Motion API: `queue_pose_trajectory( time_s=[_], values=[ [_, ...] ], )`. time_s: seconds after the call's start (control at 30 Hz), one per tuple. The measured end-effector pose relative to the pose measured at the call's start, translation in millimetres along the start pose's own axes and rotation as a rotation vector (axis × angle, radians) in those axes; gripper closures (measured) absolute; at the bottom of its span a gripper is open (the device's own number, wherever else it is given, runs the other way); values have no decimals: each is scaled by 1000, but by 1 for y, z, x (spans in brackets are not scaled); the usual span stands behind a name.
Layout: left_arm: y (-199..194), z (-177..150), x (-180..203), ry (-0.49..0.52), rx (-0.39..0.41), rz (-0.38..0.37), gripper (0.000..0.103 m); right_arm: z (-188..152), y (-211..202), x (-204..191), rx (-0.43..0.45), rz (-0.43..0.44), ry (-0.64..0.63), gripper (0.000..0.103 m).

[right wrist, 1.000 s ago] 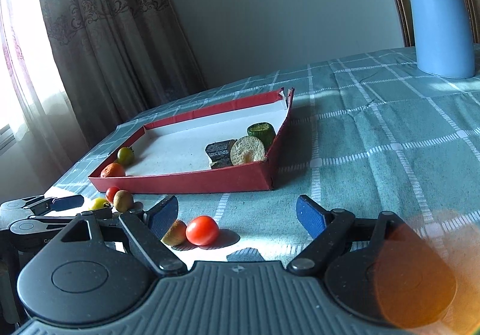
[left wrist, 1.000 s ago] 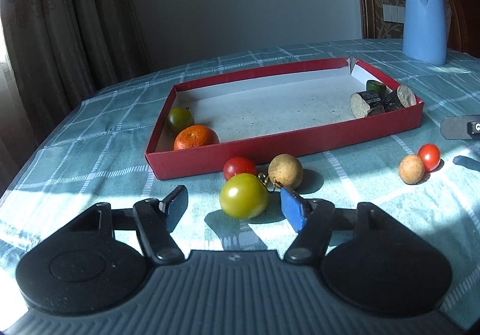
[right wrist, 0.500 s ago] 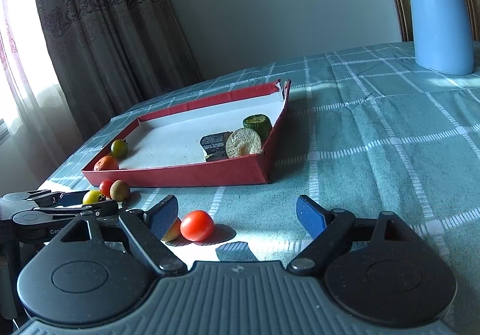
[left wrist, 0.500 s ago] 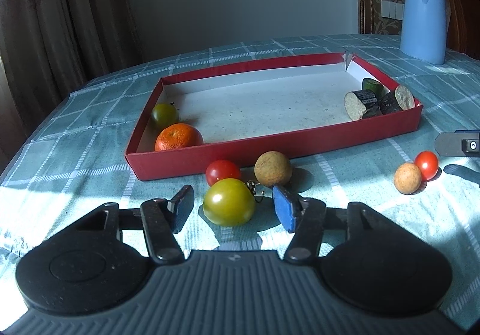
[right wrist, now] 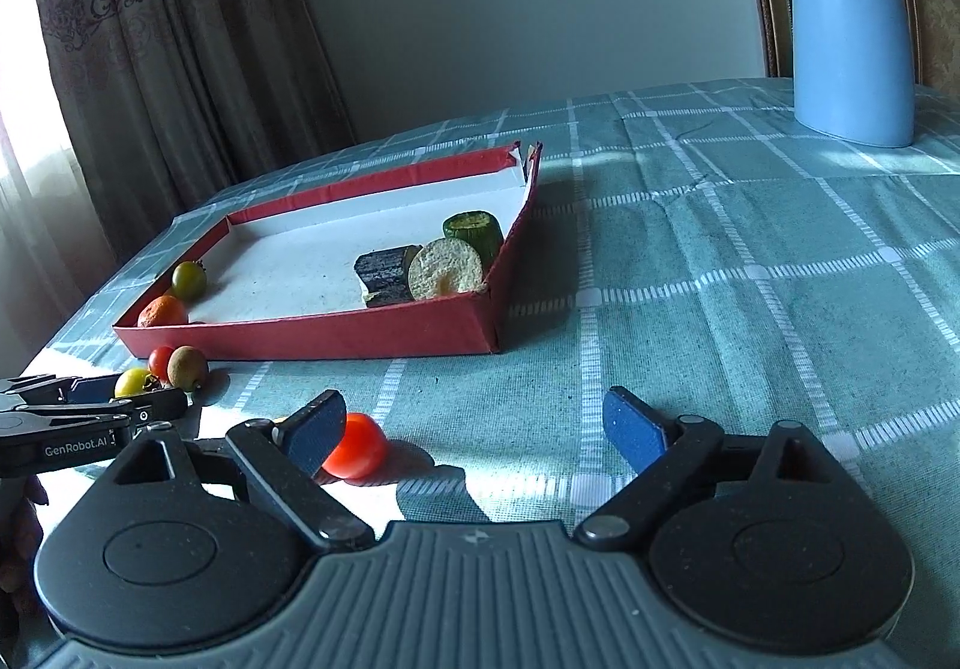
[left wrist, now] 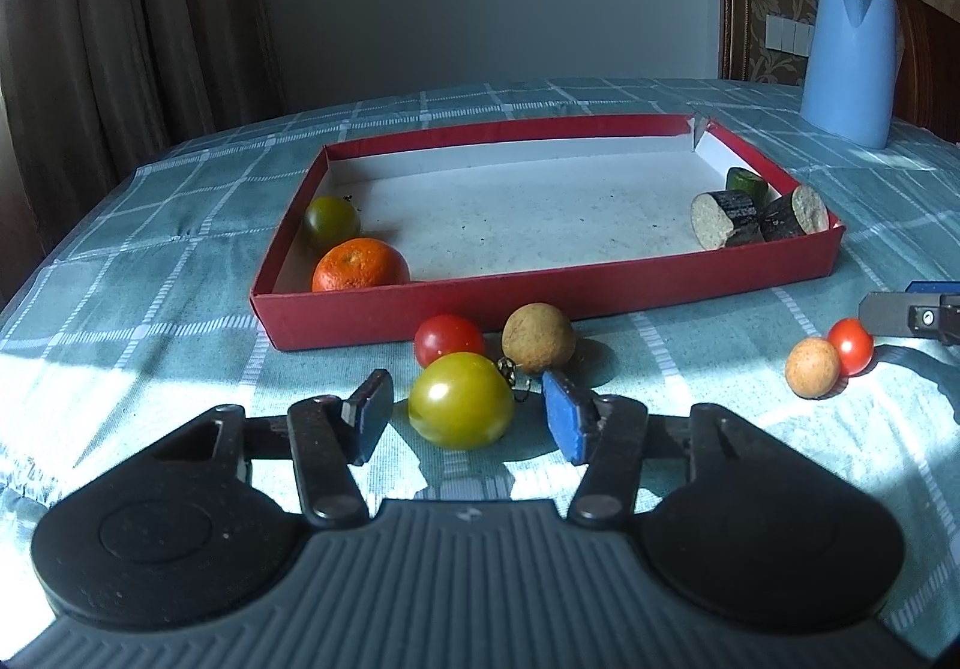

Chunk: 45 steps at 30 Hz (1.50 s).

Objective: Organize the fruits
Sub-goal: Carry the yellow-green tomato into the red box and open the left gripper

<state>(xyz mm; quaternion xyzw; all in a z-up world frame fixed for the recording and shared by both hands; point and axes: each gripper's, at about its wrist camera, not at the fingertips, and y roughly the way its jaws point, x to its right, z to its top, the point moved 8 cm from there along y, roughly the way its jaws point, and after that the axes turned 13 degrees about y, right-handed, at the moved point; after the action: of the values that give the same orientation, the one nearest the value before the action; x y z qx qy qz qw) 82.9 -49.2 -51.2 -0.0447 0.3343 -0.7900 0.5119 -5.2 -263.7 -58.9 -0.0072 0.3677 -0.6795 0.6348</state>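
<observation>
**Both tongs open, fruit split between tray and counter**

With the green tomato sitting between its spread fingers, the left tongs are open, neither pad touching it as far as I can tell. Left wrist view: red cherry tomato and a brown round fruit just behind it, close to the red tray front wall. Inside the tray, left corner: tangerine and a dark green tomato. Right corner: cut vegetable chunks. Second brown fruit touching a second red tomato on the counter to the right. Blue kettle far back.

Right wrist view: right tongs open wide. One red tomato just beside the left finger, partly hidden behind it; contact unclear. Left tongs visible at the left edge, around the green tomato.
</observation>
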Motion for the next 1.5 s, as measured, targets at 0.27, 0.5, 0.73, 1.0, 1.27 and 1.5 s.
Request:
queue_pose_trajectory(
  time_s=[0.27, 0.5, 0.73, 1.0, 1.27, 1.5],
  values=[
    [-1, 0, 0, 5, 4, 14, 69, 0, 0, 1, -1, 5, 6, 10],
    [-3, 0, -1, 24, -2, 82, 70, 1, -1, 1, -1, 8, 9, 10],
    [-12, 2, -5, 29, 32, 154, 70, 1, -1, 1, 0, 10, 11, 10],
    [-31, 14, -10, 24, 120, 207, 70, 1, -1, 1, 0, 12, 14, 10],
    [-8, 57, -18, -35, 121, 186, 70, 1, -1, 0, -4, 21, 13, 9],
    [50, 71, -25, -96, -24, 151, 70, 1, 0, 0, -5, 29, 20, 8]
  ],
)
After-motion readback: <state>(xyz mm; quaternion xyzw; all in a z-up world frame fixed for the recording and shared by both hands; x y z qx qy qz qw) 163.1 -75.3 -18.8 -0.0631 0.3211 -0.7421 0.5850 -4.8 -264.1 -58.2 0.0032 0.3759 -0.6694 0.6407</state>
